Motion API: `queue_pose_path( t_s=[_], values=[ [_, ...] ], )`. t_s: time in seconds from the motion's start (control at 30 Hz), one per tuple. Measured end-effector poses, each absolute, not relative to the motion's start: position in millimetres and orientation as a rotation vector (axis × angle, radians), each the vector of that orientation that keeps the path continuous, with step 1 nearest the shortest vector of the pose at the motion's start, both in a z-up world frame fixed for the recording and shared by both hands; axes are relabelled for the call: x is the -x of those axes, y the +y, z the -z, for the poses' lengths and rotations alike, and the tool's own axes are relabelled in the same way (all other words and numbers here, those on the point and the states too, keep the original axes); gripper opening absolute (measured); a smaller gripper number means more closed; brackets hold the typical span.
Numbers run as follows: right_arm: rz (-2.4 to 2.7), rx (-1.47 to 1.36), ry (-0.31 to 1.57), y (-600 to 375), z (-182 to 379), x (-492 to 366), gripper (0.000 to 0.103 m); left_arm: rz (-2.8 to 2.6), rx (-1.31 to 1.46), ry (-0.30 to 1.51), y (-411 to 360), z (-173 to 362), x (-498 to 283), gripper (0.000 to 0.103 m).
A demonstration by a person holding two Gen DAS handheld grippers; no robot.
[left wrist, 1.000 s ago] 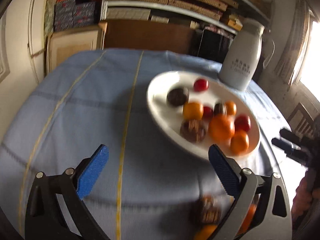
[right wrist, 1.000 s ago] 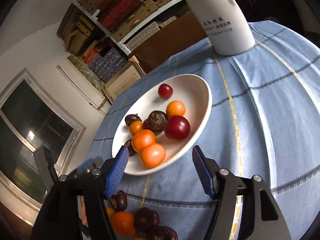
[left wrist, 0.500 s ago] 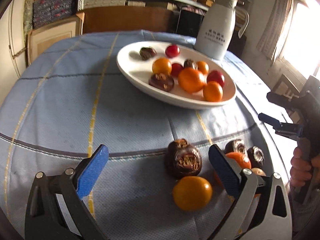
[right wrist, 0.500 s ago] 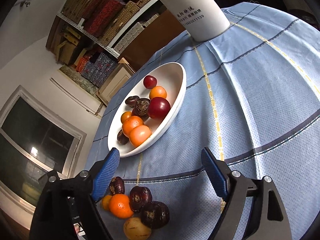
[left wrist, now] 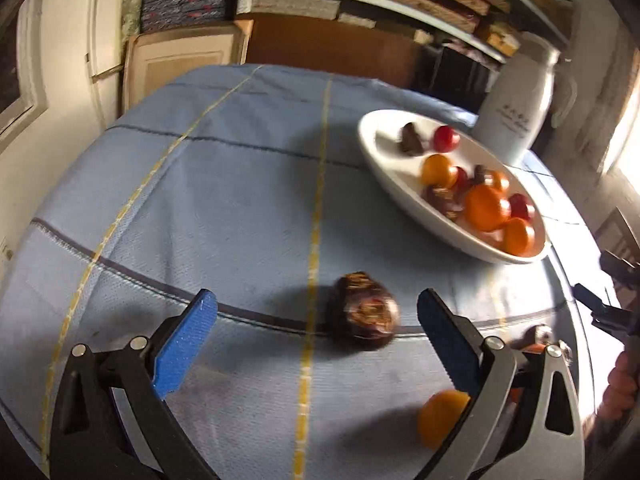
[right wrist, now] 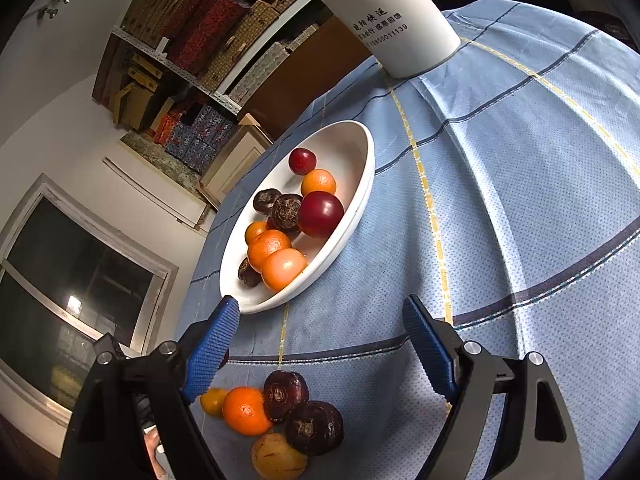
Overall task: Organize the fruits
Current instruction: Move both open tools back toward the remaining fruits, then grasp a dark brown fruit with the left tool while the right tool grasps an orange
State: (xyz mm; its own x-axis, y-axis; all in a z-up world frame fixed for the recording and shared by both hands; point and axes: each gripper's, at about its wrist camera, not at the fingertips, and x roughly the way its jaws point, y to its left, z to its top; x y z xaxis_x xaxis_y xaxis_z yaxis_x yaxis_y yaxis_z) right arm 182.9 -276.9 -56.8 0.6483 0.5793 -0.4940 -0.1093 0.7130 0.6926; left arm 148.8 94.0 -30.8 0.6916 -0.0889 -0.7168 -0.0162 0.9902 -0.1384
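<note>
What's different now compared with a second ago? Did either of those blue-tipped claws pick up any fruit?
No fruit was taken. The right gripper has just been opening its jaws, nothing between them, and has drawn back from the white oval bowl to hover above the loose fruit pile. The left gripper swung toward a dark brown wrinkled fruit on the blue cloth, which now lies between its open jaws. The bowl's fruit and the white jug stayed put.

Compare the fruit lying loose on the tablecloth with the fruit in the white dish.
The loose fruit lies in a tight cluster on the bare blue tablecloth near the right gripper; the dish fruit sits spread along the white dish. The dish fruit includes red plum-like pieces; the loose cluster shows none. The loose cluster has a pale yellow fruit; the dish does not. Both hold oranges and dark brown fruits.
</note>
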Motion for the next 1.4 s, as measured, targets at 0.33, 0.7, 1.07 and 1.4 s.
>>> queue_pose_path(
  t_s=[0.33,0.7,1.07,1.4],
  values=[
    [-0.434,-0.650,0.781,-272.3,55.7,-182.9,0.084,0.049,0.061,0.889,79.3,44.3,-157.2,0.098],
    [-0.527,-0.474,0.774,-237.1,45.8,-165.9,0.084,0.001,-0.025,0.939,68.6,53.5,-163.5,0.099],
    [-0.605,0.055,0.617,-149.3,30.6,-105.3,0.069,-0.002,-0.029,0.940,67.2,52.1,-164.2,0.099],
    [-0.623,0.143,0.654,-132.0,33.9,-101.1,0.043,-0.002,-0.029,0.940,67.3,52.2,-164.0,0.099]
  ],
)
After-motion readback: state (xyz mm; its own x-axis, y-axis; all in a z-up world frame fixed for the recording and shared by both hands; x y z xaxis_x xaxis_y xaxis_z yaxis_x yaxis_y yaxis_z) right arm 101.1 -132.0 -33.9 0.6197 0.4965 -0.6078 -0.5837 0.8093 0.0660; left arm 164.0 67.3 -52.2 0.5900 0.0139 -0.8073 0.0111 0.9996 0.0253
